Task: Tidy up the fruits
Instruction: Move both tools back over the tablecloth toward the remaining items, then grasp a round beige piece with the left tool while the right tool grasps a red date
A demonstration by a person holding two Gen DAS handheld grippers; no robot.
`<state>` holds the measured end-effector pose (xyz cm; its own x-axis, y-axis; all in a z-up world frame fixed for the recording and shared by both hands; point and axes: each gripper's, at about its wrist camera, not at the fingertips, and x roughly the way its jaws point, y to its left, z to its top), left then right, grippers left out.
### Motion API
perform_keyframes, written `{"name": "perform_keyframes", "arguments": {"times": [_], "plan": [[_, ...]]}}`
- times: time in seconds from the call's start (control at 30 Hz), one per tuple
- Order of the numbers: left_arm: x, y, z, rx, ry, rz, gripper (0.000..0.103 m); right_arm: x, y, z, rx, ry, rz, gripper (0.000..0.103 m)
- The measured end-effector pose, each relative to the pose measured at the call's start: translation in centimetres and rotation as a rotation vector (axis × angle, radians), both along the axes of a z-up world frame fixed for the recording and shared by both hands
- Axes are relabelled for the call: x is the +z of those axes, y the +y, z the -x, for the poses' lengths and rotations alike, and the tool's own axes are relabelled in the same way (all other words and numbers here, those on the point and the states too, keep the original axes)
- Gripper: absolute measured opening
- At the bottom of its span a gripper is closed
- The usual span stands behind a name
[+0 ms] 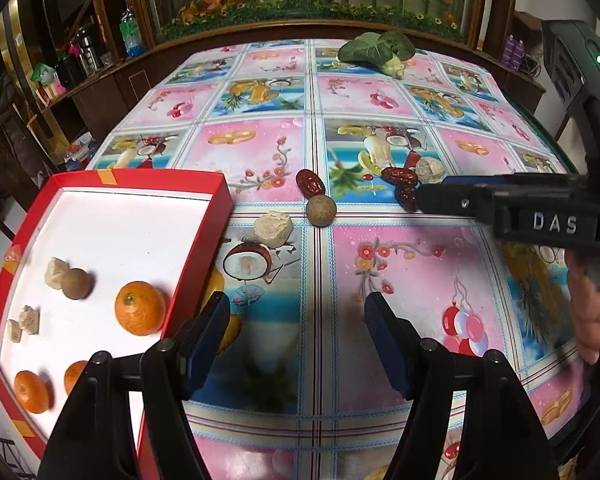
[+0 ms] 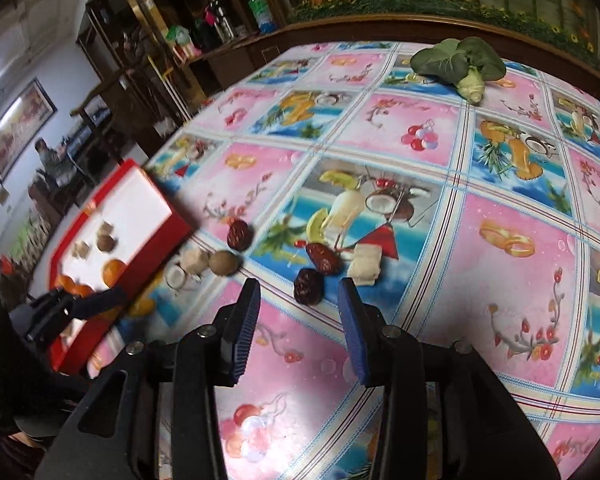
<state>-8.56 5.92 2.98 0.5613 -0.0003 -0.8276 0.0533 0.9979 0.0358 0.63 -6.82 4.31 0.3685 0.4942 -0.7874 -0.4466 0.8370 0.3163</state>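
A red tray (image 1: 204,248) with a white floor sits at the left and holds three oranges (image 1: 140,308), a brown longan (image 1: 75,284) and pale chunks. On the tablecloth lie red dates (image 1: 310,183), a longan (image 1: 320,210) and pale chunks (image 1: 273,229). My left gripper (image 1: 298,320) is open and empty beside the tray's right wall. My right gripper (image 2: 299,304) is open, and a red date (image 2: 308,286) lies on the cloth just ahead of the gap between its fingers. Two more dates (image 2: 323,258) and a pale chunk (image 2: 365,264) lie just beyond.
A green leafy vegetable (image 1: 376,50) lies at the table's far edge, also in the right wrist view (image 2: 460,62). A wooden cabinet with a plant display stands behind the table. Shelves with bottles stand at the left. The tray also shows in the right wrist view (image 2: 172,224).
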Motion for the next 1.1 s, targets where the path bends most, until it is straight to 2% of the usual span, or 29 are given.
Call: {"name": "perform_keyframes", "arguments": {"times": [0.3,0.67,0.83,0.87,0.9,1.03,1.1], "plan": [[-1.0,1.2,-1.6,0.013,0.033,0.065,0.069,-1.6,1.1,-0.3,-0.006,0.011,0.029,0.042],[-1.2,1.1,-3.8,-0.022,0.035,0.076,0.069,-2.4,2.2,-0.2,-0.022,-0.046,0.085,0.04],[-1.6,0.8,-4.9,-0.077,0.051,0.065,0.068,-2.5,2.4,-0.1,-0.028,-0.087,0.136,0.025],[-1.7,0.7,-5.0,-0.09,0.053,0.063,0.065,-2.5,2.3,-0.2,-0.027,-0.085,0.135,0.025],[-1.7,0.7,-5.0,-0.1,0.055,0.059,0.058,-2.5,2.3,-0.3,-0.024,-0.083,0.134,0.024],[-1.7,0.8,-4.7,-0.134,0.051,0.041,0.05,-2.5,2.2,-0.3,-0.018,-0.079,0.132,0.023],[-1.6,0.9,-4.6,-0.147,0.049,0.046,0.043,-2.5,2.1,-0.3,-0.016,-0.078,0.129,0.023]]}}
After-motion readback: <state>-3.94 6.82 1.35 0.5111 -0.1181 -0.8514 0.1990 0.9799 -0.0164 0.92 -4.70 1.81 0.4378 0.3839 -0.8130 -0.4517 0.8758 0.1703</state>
